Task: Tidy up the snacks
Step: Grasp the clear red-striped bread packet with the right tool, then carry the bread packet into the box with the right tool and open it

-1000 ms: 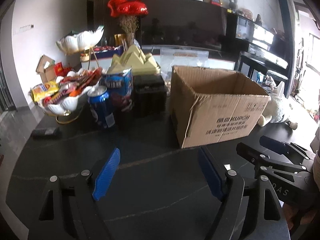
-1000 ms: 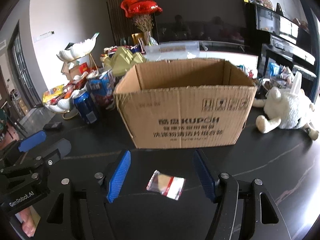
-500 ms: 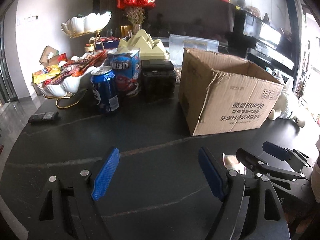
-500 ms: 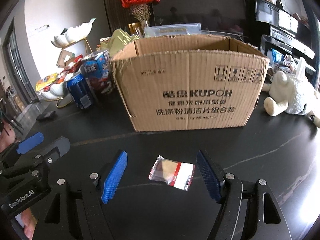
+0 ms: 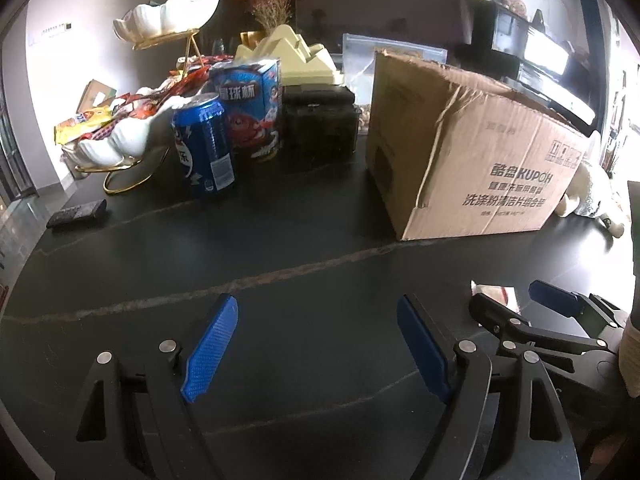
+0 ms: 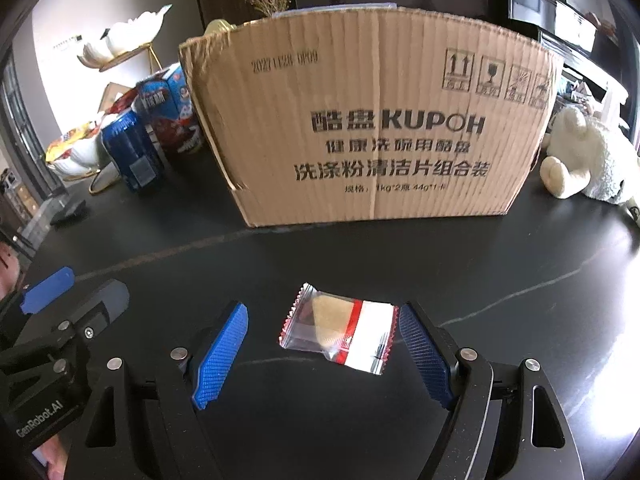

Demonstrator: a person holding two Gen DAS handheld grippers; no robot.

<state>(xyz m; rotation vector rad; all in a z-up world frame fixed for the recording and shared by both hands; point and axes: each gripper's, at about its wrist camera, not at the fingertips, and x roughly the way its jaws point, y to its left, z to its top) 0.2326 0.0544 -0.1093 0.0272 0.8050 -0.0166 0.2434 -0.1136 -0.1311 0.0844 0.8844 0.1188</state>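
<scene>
The dark stone-look bench (image 6: pixel 500 264) carries a cardboard box (image 6: pixel 372 128) at twelve o'clock. The right tool (image 6: pixel 322 354) hangs spread wide around a wrapped snack packet (image 6: pixel 340 330) lying flat; its right pad (image 6: pixel 424 356) is just beside the wrapper. The left tool (image 5: pixel 316 354) gapes over bare bench. A blue can (image 5: pixel 204 146) stands at ten o'clock.
</scene>
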